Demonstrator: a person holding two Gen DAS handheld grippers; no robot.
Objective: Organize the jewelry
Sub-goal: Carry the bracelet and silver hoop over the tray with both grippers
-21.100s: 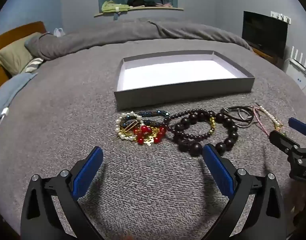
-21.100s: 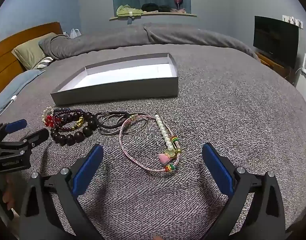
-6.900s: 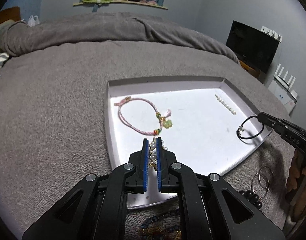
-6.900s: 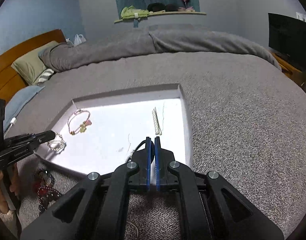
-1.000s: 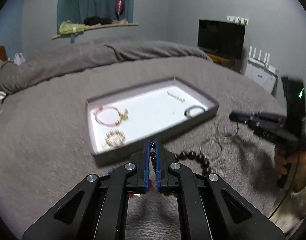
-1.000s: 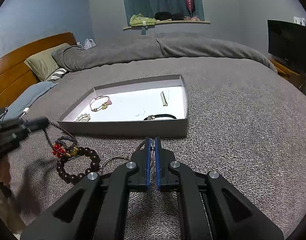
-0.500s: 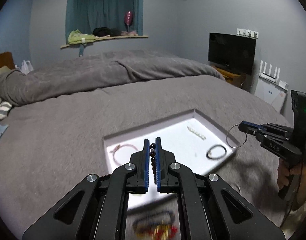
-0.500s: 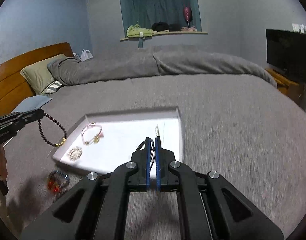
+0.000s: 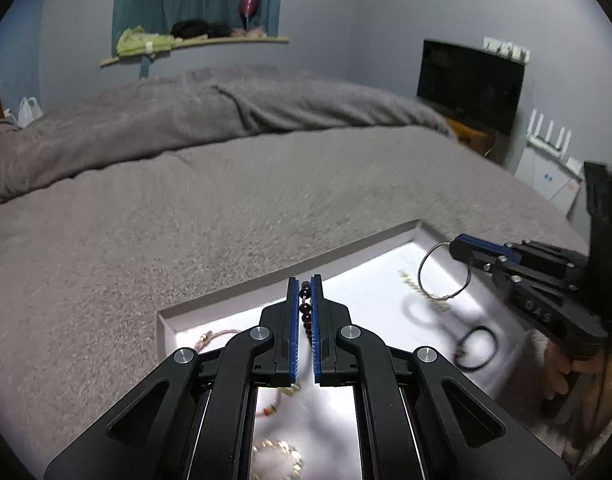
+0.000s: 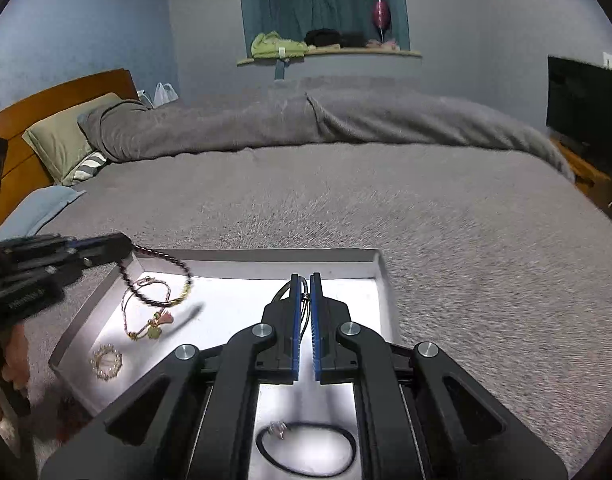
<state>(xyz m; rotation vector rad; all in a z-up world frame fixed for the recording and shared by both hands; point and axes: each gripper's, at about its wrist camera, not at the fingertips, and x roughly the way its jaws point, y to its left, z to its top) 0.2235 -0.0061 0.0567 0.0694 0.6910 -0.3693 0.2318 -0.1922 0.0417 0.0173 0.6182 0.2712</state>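
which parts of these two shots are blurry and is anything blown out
Left wrist view: the black cord bracelet and the wire ring's shadow smear with motion, and the tray floor glares white. Right wrist view: the left gripper and its beaded bracelet blur; the bedspread streaks.

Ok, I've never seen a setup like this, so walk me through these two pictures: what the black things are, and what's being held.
No robot here: a person holds a hand-operated claw in each hand, each carrying a camera that looks forward along its two blue-padded fingers.

In the left wrist view, the left claw is shut on a dark bead bracelet. At the right edge you see the other claw from the side.

In the right wrist view, the right claw is shut on thin wire hoops.

Both hang over a shallow grey tray on a grey bed. Already lying in it are a pink cord bracelet, a small pearl ring-shaped piece and a black hair tie.
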